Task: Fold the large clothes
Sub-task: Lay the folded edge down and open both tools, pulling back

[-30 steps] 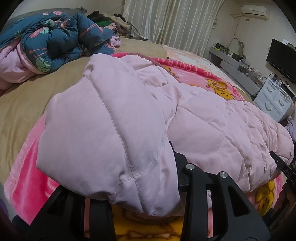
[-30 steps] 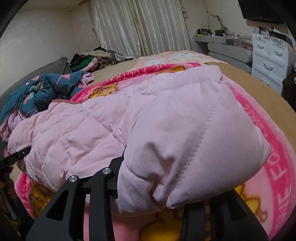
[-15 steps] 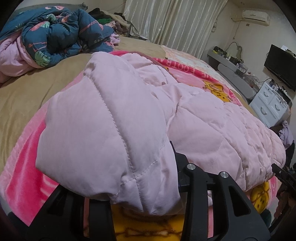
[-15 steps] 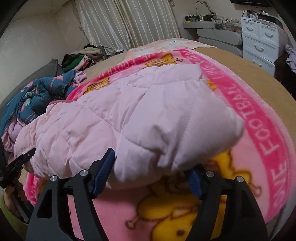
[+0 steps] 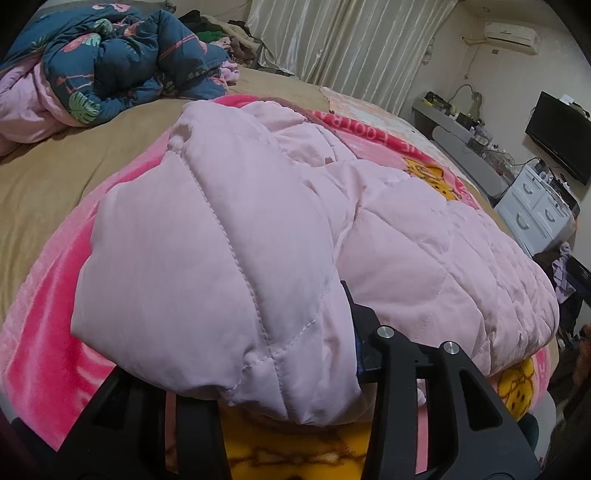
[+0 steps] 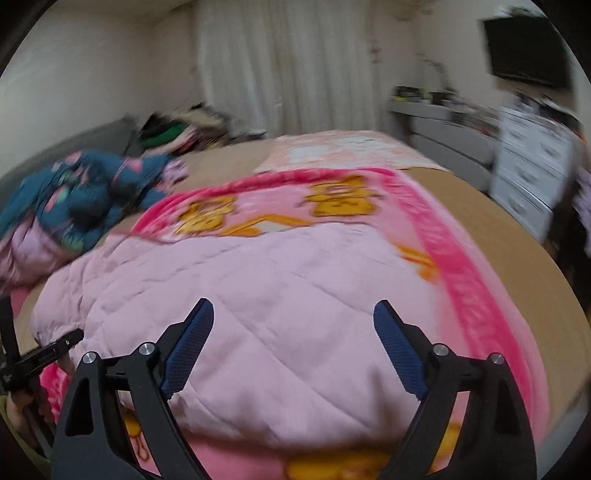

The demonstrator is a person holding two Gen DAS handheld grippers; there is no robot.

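A pale pink quilted jacket point(image 5: 406, 240) lies across the pink cartoon blanket point(image 5: 37, 350) on the bed. My left gripper point(image 5: 240, 350) has the jacket's near corner bunched between its jaws. The jaws are opening slightly, but the fabric still fills them and hides the fingertips. In the right wrist view the jacket point(image 6: 258, 273) lies flat. My right gripper point(image 6: 293, 310) hovers just above its near edge, jaws opening wide, blue pads point(image 6: 188, 347) bare and nothing between them. The left gripper point(image 6: 55, 347) shows at the left edge of that view.
A blue floral duvet point(image 5: 110, 62) is heaped at the far left on the tan sheet point(image 5: 55, 166). A pile of clothes point(image 5: 221, 33) sits by the curtains. White drawers point(image 5: 535, 210) and a TV point(image 5: 561, 140) stand beyond the bed's right side.
My right gripper let go of the folded jacket edge, opened wide and lifted; that side of the jacket now lies flat. The left gripper stayed put with its corner.
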